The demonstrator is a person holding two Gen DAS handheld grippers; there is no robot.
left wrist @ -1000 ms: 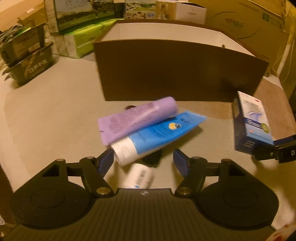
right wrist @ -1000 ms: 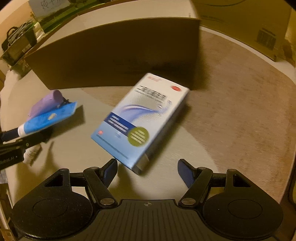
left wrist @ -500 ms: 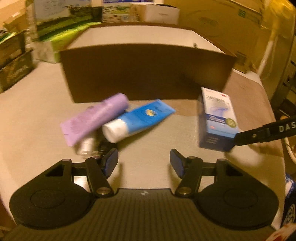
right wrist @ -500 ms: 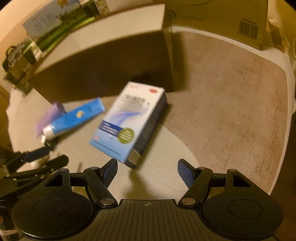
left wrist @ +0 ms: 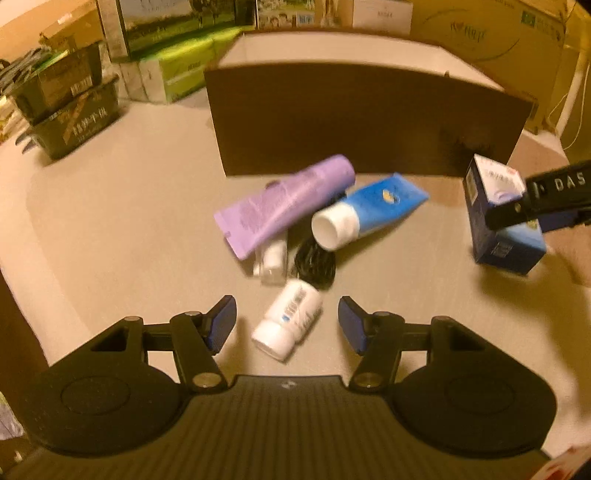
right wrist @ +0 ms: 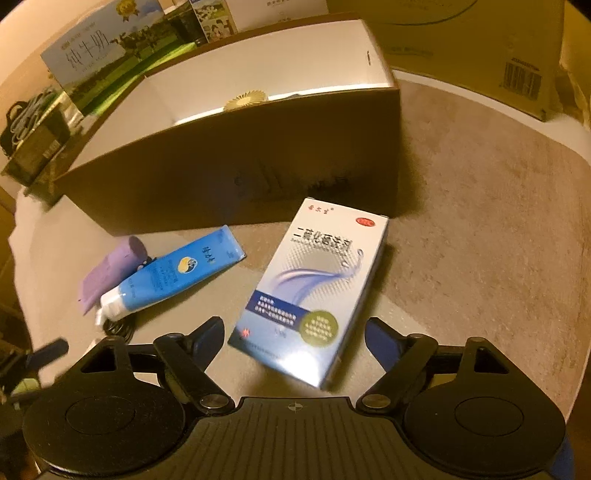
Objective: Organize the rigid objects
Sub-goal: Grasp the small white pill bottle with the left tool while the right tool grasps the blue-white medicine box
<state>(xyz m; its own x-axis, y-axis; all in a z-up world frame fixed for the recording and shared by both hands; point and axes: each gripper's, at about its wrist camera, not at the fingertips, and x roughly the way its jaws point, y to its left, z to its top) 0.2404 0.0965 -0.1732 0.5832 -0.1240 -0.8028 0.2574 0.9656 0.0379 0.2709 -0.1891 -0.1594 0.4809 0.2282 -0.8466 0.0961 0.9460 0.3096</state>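
Right now, in the left wrist view, the left gripper sits low centre of frame, jaws apart but closing, w/ a small white bottle lying between them; pads don't touch it. Just above the bottle: a black coiled thing, can't tell what it is, and a small clear-white container, blurred. A purple tube lies slanted over that container, and a blue tube w/ white cap lies to its right, cap end raised toward the camera. All on the pale desk, mid-frame. Behind them a big brown cardboard box stands open at the top, white inside. At the right edge a blue-white carton lies on the desk, w/ the right gripper's black finger across its upper part.

In the right wrist view, the right gripper is at bottom centre, jaws wide and opening; the carton's near end lies between them, pads clear of it on both sides. Blue tube and purple tube lie left of the carton, apart from it. Brown box fills the upper middle. Printed cartons stack along the top left of the left wrist view.
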